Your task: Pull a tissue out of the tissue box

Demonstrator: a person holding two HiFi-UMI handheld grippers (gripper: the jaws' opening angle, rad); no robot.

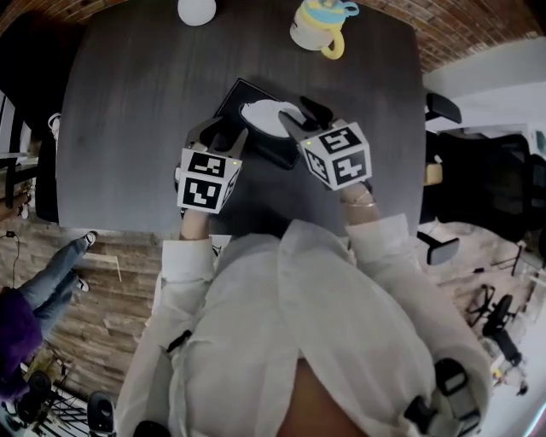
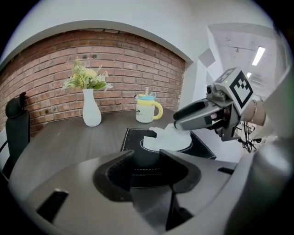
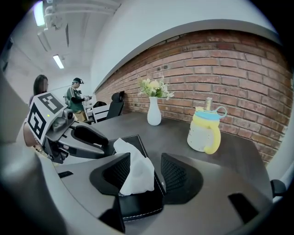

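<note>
A black tissue box (image 1: 247, 102) lies on the dark table (image 1: 128, 102), with a white tissue (image 1: 266, 113) standing out of its top slot. My left gripper (image 1: 223, 136) is open at the box's near end; in the left gripper view the box's end (image 2: 142, 158) sits between its spread jaws. My right gripper (image 1: 300, 118) comes in from the right over the box top. In the right gripper view the tissue (image 3: 135, 174) rises between its wide jaws and leans toward the left one, unpinched. The right gripper (image 3: 146, 160) is open.
A yellow cup with a blue lid (image 1: 320, 27) and a white vase (image 1: 196, 10) holding flowers (image 2: 85, 78) stand at the table's far edge. Black chairs (image 1: 444, 107) flank the table. Two people (image 3: 76, 94) stand far off, and another person's legs (image 1: 51, 273) are at the left.
</note>
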